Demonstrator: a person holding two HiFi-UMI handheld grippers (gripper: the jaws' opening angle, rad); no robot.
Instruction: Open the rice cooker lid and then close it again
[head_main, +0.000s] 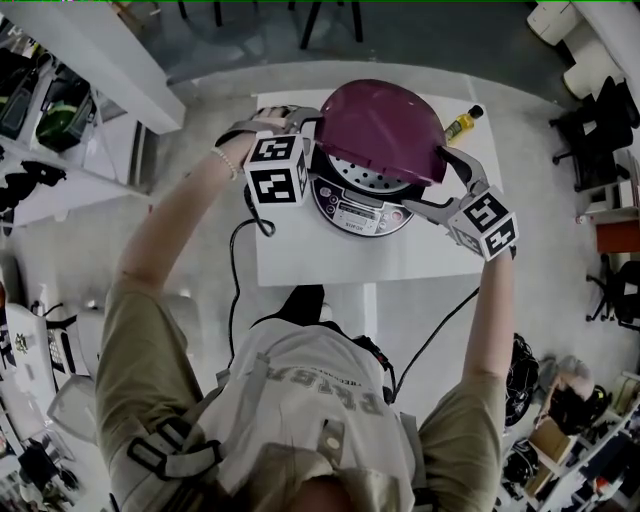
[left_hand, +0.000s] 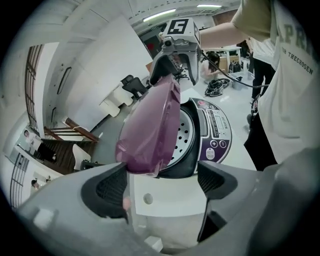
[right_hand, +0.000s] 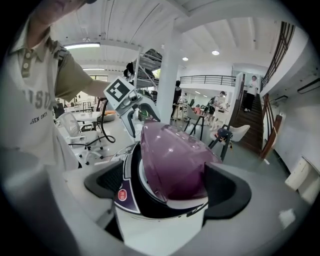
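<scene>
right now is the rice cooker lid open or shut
Open, partway: the purple lid tilts up off the cooker, showing the perforated inner plate.

Soft, even indoor light fills all three views, with only faint shadows. Both gripper views are fisheye circles with black corners and lines bending near the rim; ceiling strip lights glow at twelve o'clock in the left one, a round lamp at one o'clock in the right. The jaws at six o'clock are blurred, and small glints sit on the purple lid.
</scene>
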